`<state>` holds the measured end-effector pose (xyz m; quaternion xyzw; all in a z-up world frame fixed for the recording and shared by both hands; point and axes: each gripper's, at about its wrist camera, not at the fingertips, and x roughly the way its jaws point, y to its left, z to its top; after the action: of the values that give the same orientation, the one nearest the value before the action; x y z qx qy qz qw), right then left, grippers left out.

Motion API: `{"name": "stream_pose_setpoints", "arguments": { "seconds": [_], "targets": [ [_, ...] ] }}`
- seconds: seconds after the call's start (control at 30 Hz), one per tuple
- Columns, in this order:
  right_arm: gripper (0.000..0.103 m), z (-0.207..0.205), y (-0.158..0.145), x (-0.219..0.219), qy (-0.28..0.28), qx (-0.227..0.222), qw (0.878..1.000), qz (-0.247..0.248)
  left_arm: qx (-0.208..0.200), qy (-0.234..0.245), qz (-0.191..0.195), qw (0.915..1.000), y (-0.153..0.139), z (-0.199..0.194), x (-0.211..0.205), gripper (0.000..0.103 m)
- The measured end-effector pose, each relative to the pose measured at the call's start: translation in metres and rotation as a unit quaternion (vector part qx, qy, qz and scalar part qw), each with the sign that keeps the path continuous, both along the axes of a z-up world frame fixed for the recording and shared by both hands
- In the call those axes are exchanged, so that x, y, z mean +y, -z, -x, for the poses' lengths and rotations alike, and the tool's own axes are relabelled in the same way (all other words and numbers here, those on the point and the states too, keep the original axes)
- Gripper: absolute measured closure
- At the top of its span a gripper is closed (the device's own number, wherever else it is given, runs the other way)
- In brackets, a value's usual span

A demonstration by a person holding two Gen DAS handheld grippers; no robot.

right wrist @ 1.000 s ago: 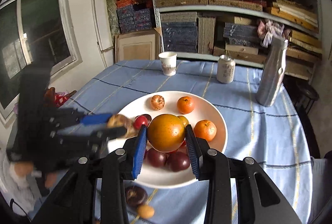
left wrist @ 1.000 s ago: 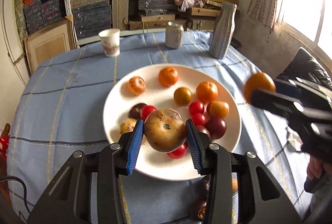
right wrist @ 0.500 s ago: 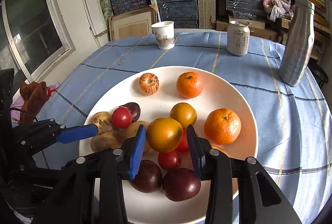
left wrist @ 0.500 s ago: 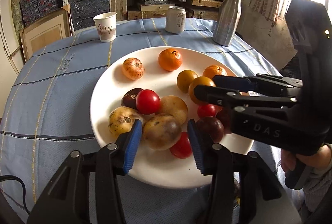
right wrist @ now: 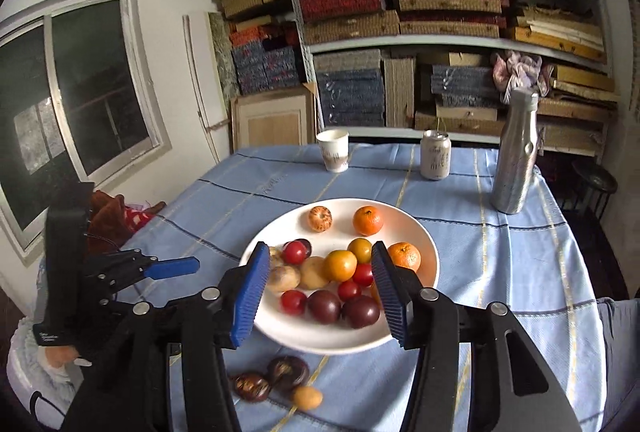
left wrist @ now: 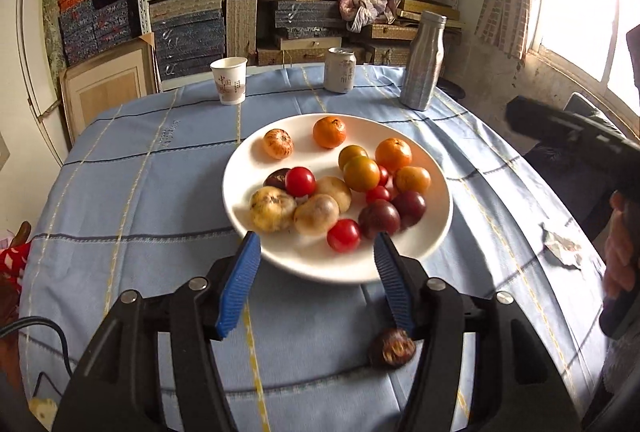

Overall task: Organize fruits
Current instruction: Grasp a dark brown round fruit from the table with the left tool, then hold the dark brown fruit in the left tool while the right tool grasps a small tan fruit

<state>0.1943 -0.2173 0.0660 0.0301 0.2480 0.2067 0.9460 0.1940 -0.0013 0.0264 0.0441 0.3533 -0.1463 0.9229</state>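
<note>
A white plate (left wrist: pixel 432 248) on the blue cloth holds several oranges, red tomatoes, dark plums and brown-yellow fruits. In the left wrist view my left gripper (left wrist: pixel 316 250) is open over the plate's near rim. Its jaws are opening with nothing between them, and a brown fruit (left wrist: pixel 316 214) lies just ahead. My right gripper (right wrist: pixel 319 260) is open too, its jaws opening and free of the orange-yellow fruit (right wrist: pixel 340 265) beyond them. Loose on the cloth near the plate are two dark fruits (right wrist: pixel 288 372) and a small yellow one (right wrist: pixel 307 397).
At the table's far side stand a paper cup (left wrist: pixel 229 80), a drink can (left wrist: pixel 340 69) and a metal bottle (left wrist: pixel 423 60). A paper scrap (left wrist: pixel 560 246) lies at the right edge. Packed shelves stand behind the table. A hand (left wrist: pixel 618 256) is at the right.
Both grippers set their fruits on the plate, the left a brown fruit and the right an orange-yellow one. They let go, widened their jaws and drew back toward the plate's near side.
</note>
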Motion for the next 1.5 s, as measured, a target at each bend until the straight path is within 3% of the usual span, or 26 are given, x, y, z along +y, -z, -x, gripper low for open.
{"name": "stream_pose_setpoints", "arguments": {
  "seconds": [0.2,0.37,0.43,0.67,1.07,1.13,1.2,1.33,1.5],
  "targets": [
    [0.044,0.061,0.001,-0.008,-0.010,-0.021,1.000,-0.004,0.000,0.018,-0.008,0.9998,0.012,0.054,-0.006,0.039],
    [0.033,0.088,0.027,-0.013,-0.001,-0.017,1.000,-0.010,0.024,0.044,-0.011,0.9987,0.040,0.090,-0.020,0.036],
    [0.031,0.089,0.041,-0.016,0.007,-0.011,1.000,-0.018,0.032,0.055,-0.013,0.9979,0.050,0.096,-0.027,0.032],
    [0.031,0.068,0.084,-0.029,0.027,0.040,0.997,-0.058,0.047,0.066,-0.024,0.9965,0.062,0.098,-0.039,0.031],
    [0.028,0.067,0.092,-0.033,0.030,0.042,0.996,-0.067,0.091,0.082,-0.043,0.9916,0.077,0.090,-0.049,0.030],
    [0.027,0.067,0.092,-0.033,0.030,0.043,0.996,-0.066,0.095,0.081,-0.042,0.9913,0.077,0.089,-0.048,0.045],
    [0.027,0.068,0.093,-0.032,0.029,0.044,0.996,-0.065,0.104,0.088,-0.036,0.9900,0.079,0.088,-0.049,0.053],
    [0.027,0.069,0.094,-0.032,0.030,0.045,0.996,-0.065,0.109,0.095,-0.038,0.9887,0.081,0.089,-0.052,0.060],
    [0.027,0.069,0.097,-0.029,0.027,0.052,0.997,-0.060,0.099,0.094,-0.044,0.9897,0.079,0.092,-0.049,0.060]
  ]
}}
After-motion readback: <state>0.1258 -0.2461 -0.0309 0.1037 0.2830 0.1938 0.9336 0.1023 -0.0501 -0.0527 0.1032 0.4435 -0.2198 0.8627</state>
